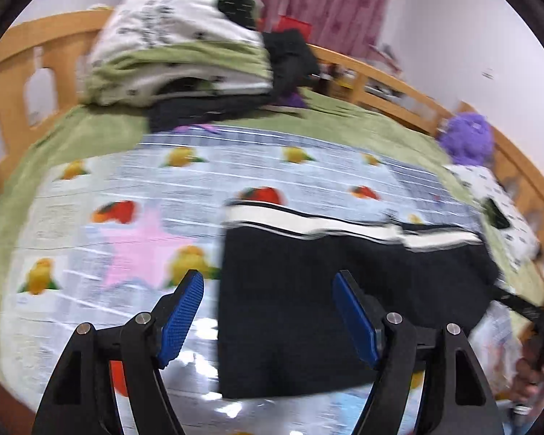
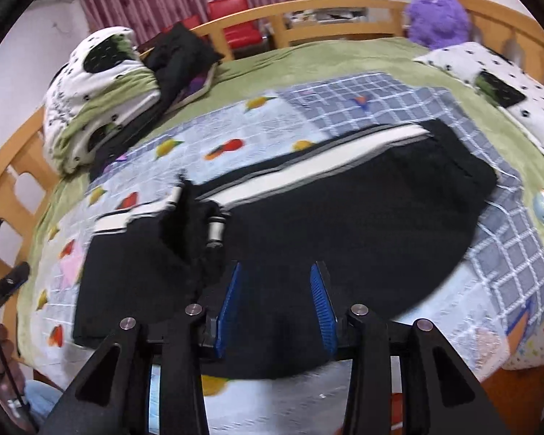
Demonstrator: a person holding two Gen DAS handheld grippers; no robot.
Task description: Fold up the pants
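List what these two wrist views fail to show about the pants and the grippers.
- Left wrist view: motion blur smears the black pants; their near edge is hidden behind the left gripper, whose jaws stand open.
- Right wrist view: the right gripper covers the pants' near hem; whether its pads touch the cloth cannot be told.
- Right wrist view: the left gripper's fingertips are blurred against the dark cloth.
- How many layers the pants are folded into is unclear.

Black pants (image 2: 308, 217), white-striped; fruit-print checked sheet (image 1: 163, 188).

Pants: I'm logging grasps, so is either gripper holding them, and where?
Neither. Left gripper and right gripper both stand open above the pants.
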